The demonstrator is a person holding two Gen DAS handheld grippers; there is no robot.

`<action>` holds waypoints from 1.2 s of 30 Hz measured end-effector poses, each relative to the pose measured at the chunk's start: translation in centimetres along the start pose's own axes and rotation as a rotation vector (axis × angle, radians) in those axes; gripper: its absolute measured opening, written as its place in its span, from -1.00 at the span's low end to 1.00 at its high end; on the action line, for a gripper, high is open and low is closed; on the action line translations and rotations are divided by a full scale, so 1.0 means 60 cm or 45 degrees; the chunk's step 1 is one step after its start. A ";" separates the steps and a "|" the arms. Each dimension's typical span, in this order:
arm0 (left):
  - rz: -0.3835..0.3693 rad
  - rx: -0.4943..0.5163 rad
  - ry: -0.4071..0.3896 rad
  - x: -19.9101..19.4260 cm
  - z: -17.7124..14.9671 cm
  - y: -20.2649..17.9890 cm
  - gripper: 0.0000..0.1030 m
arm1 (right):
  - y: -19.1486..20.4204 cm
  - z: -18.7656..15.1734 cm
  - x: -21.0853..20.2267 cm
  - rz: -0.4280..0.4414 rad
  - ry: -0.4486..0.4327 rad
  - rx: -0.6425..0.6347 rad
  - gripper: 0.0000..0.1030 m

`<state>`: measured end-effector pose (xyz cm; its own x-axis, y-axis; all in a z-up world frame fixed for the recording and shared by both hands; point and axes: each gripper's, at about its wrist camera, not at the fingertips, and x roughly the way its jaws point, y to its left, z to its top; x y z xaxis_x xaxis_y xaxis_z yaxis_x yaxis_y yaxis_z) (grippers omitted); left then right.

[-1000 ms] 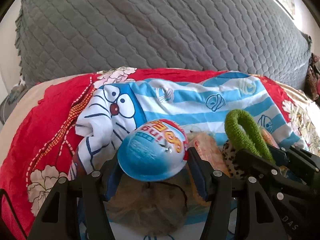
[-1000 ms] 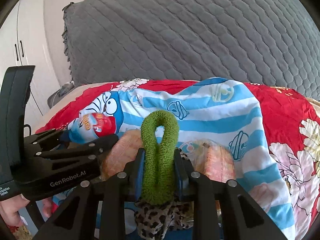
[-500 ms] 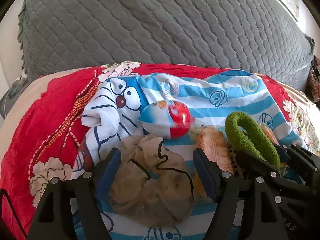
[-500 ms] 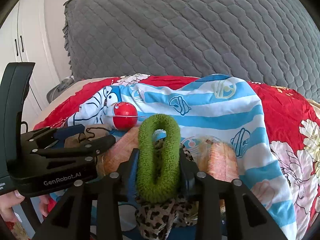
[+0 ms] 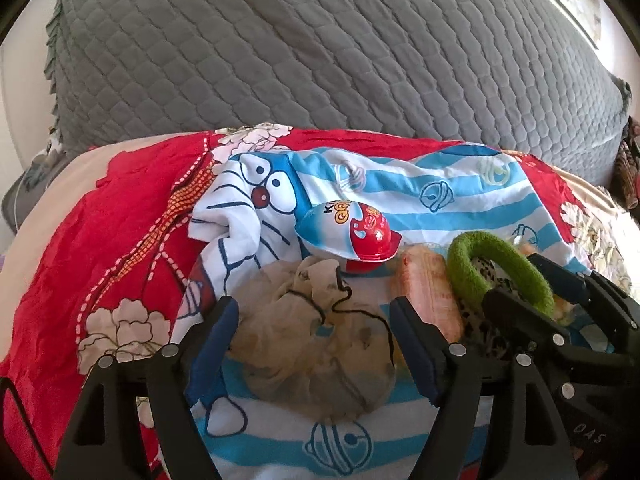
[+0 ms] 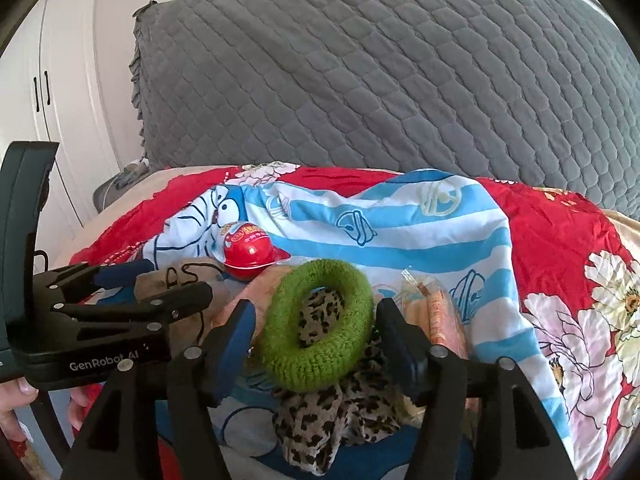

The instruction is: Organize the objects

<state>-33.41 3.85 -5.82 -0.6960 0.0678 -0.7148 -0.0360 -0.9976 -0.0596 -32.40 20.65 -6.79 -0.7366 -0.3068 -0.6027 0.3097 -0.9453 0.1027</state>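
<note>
Both grippers have let go since the earlier frames: the blue, white and red plastic egg-shaped capsule [image 5: 352, 234] has left the left jaws and now lies on the blue-and-white striped cartoon-print cloth [image 5: 452, 200], just beyond the beige gauzy fabric scrunchie [image 5: 316, 336]. The left gripper [image 5: 316, 330] has just been opening; its fingers stand well apart, straddling the beige scrunchie without pressing it.

Next right: the peach-coloured plastic-wrapped packet [image 5: 430, 292], lying flat between the scrunchie and the green one.

The right gripper [image 6: 314, 334] has also just been opening; its fingers are apart, and the fuzzy green knitted ring scrunchie [image 6: 320, 328], squeezed narrow 1 second back, has sprung round. It sits between the jaws, resting on the leopard-print fabric scrunchie [image 6: 340, 424]. Whether the left pad still grazes it, I cannot tell.

Handling, as I judge it:
- Egg: light, hard, smooth, rolls. Grip across the wide middle, near the rim.
- Scrunchies: very light, soft, squash flat. Pinch 1 side of the ring or across it, firmly.
- Packets: crinkly, slippery. Take by the long edges.

All this lies on the red floral bedspread [image 5: 132, 240].
</note>
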 end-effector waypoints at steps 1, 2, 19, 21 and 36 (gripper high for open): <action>0.000 -0.004 0.002 -0.004 -0.001 0.000 0.54 | 0.000 0.001 -0.003 -0.003 -0.004 0.000 0.23; -0.001 -0.008 0.003 -0.007 -0.002 0.001 0.54 | 0.000 0.001 -0.007 -0.004 -0.010 0.000 0.26; 0.024 -0.024 -0.018 -0.063 -0.018 0.004 0.59 | 0.007 0.010 -0.082 0.033 -0.134 0.039 0.46; 0.030 -0.030 -0.004 -0.072 -0.020 0.005 0.59 | 0.008 0.009 -0.089 0.030 -0.135 0.046 0.46; 0.012 -0.054 -0.041 -0.175 -0.025 -0.010 0.59 | 0.001 0.028 -0.172 0.015 -0.098 0.182 0.73</action>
<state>-25.02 3.73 0.66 -0.7192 0.0573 -0.6925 0.0005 -0.9965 -0.0830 -25.80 23.59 0.79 -0.7788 -0.3204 -0.5392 0.2338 -0.9460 0.2245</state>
